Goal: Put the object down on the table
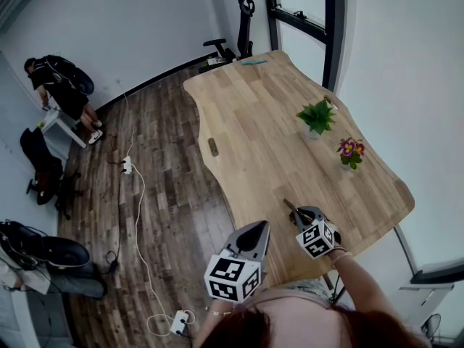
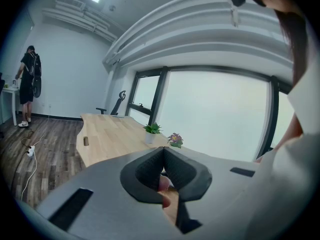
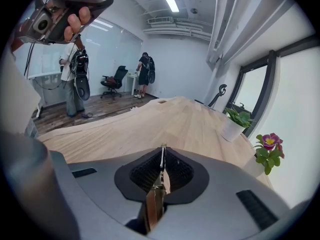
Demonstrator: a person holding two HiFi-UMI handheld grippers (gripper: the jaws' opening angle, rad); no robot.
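My right gripper (image 1: 305, 213) hovers over the near end of the wooden table (image 1: 250, 125), shut on a thin tool (image 1: 290, 206) whose dark end pokes out to the left. In the right gripper view the jaws (image 3: 162, 153) clamp its narrow metal blade, and its brown handle (image 3: 154, 201) runs back toward the camera above the tabletop (image 3: 165, 116). My left gripper (image 1: 255, 229) is held at the table's near edge. Its jaws (image 2: 163, 152) are shut with nothing between them; a fingertip shows behind the gap.
A green potted plant (image 1: 316, 118) and a small flowering pot (image 1: 350, 152) stand along the table's right side. A blue item (image 1: 254, 61) lies at the far end, by an office chair (image 1: 243, 20). Cables and power strips (image 1: 127, 166) lie on the floor; a person (image 1: 61, 85) stands far left.
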